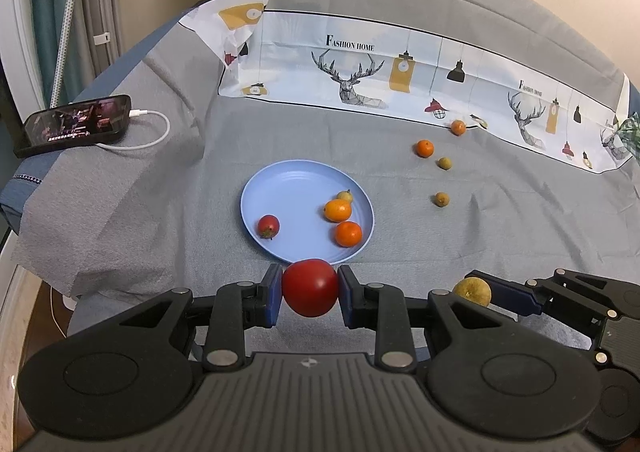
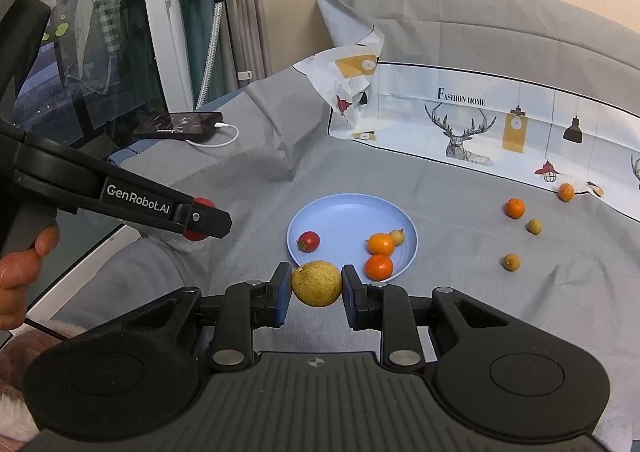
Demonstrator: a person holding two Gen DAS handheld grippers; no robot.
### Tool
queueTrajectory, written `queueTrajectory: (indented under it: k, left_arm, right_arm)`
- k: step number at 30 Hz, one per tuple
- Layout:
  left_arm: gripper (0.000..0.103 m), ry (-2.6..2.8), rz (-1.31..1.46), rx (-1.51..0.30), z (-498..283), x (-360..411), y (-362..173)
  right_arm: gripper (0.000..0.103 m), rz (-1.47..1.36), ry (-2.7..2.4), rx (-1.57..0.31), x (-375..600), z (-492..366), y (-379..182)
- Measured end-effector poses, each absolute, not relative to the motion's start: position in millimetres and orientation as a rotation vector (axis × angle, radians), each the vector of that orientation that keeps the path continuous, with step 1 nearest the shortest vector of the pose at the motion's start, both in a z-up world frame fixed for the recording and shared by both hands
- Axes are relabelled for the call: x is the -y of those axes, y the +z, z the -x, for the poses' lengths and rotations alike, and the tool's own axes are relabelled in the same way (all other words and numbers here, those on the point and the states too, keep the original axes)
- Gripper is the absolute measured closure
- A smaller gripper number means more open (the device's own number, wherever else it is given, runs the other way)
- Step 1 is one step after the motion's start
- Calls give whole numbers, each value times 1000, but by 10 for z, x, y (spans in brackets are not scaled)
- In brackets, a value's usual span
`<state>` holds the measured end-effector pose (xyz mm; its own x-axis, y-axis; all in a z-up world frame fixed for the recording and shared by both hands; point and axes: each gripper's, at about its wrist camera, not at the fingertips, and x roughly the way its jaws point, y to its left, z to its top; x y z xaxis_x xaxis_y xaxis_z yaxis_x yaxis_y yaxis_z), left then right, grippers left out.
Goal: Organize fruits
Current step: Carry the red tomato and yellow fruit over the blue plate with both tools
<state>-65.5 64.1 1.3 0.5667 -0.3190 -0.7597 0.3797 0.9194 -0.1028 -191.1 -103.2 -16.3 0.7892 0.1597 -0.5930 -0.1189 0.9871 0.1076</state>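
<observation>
My left gripper is shut on a red tomato, held just in front of the blue plate. My right gripper is shut on a round yellow-brown fruit, also near the plate's front edge. The plate holds a small strawberry, two orange fruits and a small yellow fruit. Two more small oranges and two small brown fruits lie on the grey cloth to the right.
A phone on a white cable lies at the far left on a raised fold. A printed white cloth stands along the back. The grey cloth covers the whole surface and drops off at the left.
</observation>
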Motion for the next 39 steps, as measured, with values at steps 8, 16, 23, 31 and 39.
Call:
queueTrajectory:
  k: [8, 16, 23, 31, 39]
  left_arm:
    - [71, -408, -71, -892, 599, -630, -23]
    - [71, -401, -57, -917, 468, -600, -81]
    - [71, -395, -64, -934, 302, -553, -138]
    - [71, -384, -73, -963, -30, -436, -247]
    - [71, -372, -93, -996, -517, -209, -435]
  right_arm:
    - [75, -65, 151, -665, 1029, 1849, -203]
    - [75, -70, 152, -696, 1055, 1752, -265]
    - [75, -94, 131, -718, 1131, 1613, -339]
    - [75, -122, 126, -753, 1210, 1388, -486]
    - [75, -143, 120, -782, 1294, 972, -677]
